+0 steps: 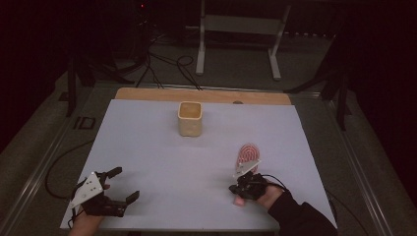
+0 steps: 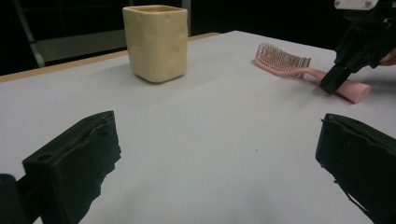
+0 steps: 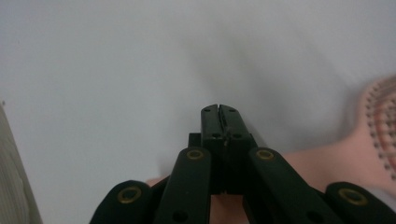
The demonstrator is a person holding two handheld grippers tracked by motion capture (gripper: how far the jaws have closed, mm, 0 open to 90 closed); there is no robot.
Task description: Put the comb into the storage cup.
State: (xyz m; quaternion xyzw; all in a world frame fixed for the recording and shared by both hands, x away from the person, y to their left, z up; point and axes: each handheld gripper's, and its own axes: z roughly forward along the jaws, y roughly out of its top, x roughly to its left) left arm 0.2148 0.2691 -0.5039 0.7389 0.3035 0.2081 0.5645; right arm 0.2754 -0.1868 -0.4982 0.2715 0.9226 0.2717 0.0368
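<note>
A pink hairbrush (image 1: 248, 153) lies on the white sheet at the right, bristles up, its handle pointing toward the near edge (image 2: 348, 88). My right gripper (image 1: 232, 189) hovers low over that handle, its jaws pressed together with nothing between them (image 3: 219, 108); the pink handle passes underneath and the brush head (image 3: 383, 121) shows blurred at the right. A cream square cup (image 1: 190, 118) stands upright near the far middle (image 2: 156, 42). My left gripper (image 1: 124, 185) rests at the near left corner, jaws wide apart and empty (image 2: 217, 135).
The white sheet (image 1: 162, 157) covers the table, with a wooden strip (image 1: 147, 94) bare at its far edge. Beyond the table stand a white frame's legs (image 1: 200, 54) and loose cables (image 1: 167, 69) on the floor. The room around is dark.
</note>
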